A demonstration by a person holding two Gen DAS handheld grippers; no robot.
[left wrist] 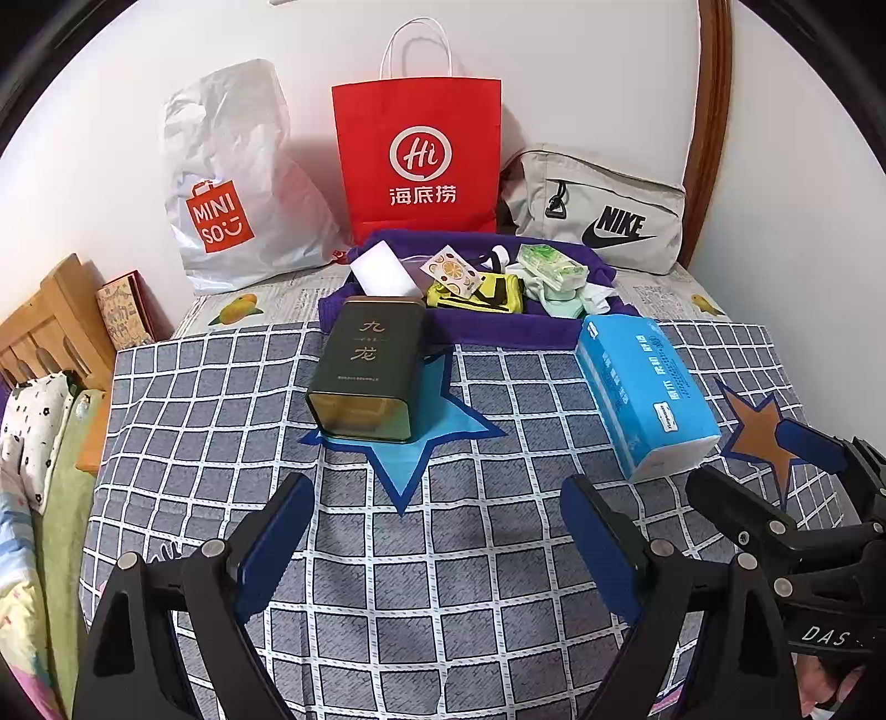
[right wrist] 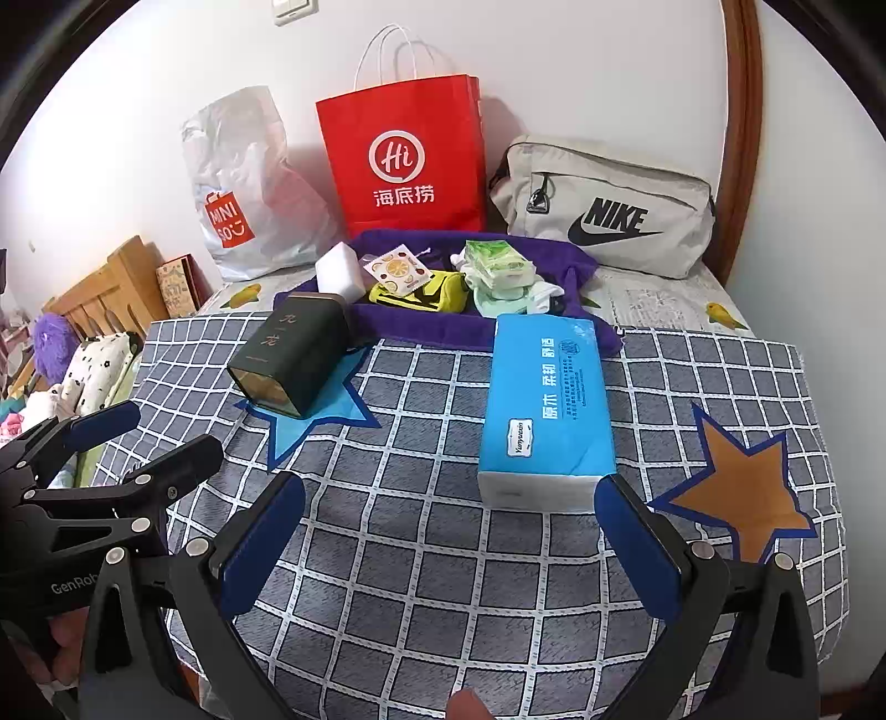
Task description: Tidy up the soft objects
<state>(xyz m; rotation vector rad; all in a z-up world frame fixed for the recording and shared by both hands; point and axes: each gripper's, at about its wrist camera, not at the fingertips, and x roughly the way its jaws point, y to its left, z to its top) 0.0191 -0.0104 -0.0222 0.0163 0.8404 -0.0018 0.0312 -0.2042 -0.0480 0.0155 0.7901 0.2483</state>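
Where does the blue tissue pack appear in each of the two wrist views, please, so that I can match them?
Left wrist view: the blue tissue pack lies right of centre, angled, just beyond the right finger of the left gripper.
Right wrist view: the pack lies near the centre, straight ahead of the right gripper.
Shared landmark: the red paper bag stands against the wall, behind and left of the pack in both.

A plain white wall (right wrist: pixel 554 66) backs the scene, with a pale light switch (right wrist: pixel 295 8) high up. A curved dark-wood frame (right wrist: pixel 742 138) rises far right. At left stands a light wooden headboard (left wrist: pixel 50 332) — bedding (left wrist: pixel 33 432) bunched below it. Even, soft light — faint shadows on the wall.
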